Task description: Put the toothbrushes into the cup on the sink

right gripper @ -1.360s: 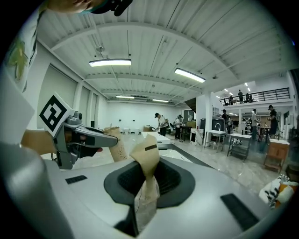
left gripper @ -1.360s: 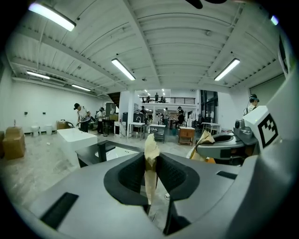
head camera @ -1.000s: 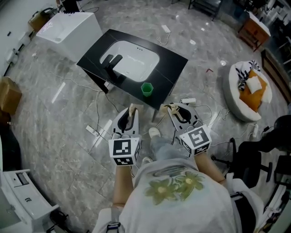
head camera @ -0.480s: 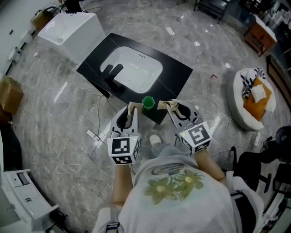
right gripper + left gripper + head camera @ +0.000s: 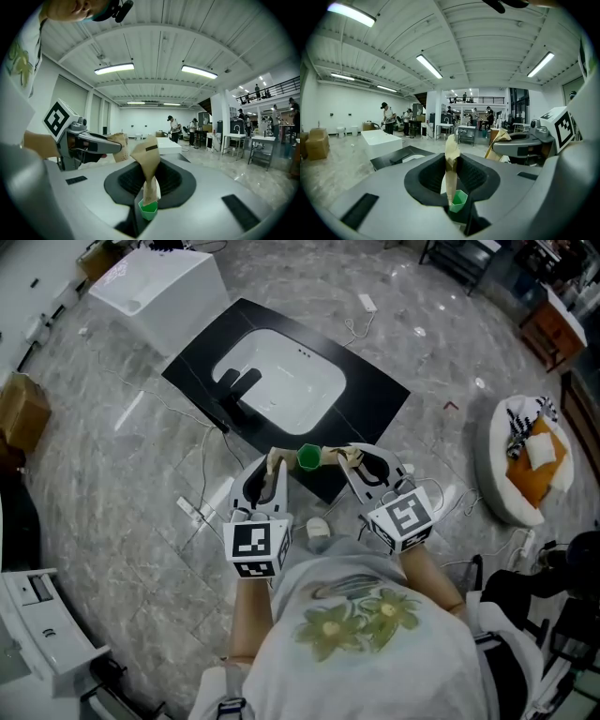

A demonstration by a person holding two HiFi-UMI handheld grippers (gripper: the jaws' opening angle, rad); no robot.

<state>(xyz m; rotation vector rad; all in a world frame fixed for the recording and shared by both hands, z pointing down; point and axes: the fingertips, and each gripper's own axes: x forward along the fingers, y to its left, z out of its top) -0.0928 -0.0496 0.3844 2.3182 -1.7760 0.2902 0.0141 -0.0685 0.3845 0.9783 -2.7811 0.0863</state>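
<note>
A small green cup (image 5: 308, 457) stands at the near edge of the black sink counter (image 5: 370, 399), in front of the white basin (image 5: 281, 390) and black faucet (image 5: 234, 385). My left gripper (image 5: 273, 461) sits just left of the cup and my right gripper (image 5: 337, 456) just right of it, both above the counter edge. In the left gripper view the tan-taped jaws (image 5: 451, 146) are pressed together, with the cup (image 5: 458, 200) below them. The right gripper view shows the same: closed tan jaws (image 5: 149, 151) over the cup (image 5: 149, 209). I cannot make out a toothbrush in either.
A white box (image 5: 159, 292) stands beyond the sink and a cardboard box (image 5: 21, 409) at the left. A round white cushion bed (image 5: 525, 460) lies on the right. Cables and a power strip (image 5: 367, 303) trail over the marble floor. People stand far off.
The sink and cup have drawn closer. Both grippers have moved forward from short of the counter to either side of the green cup. The jaws look unchanged.
</note>
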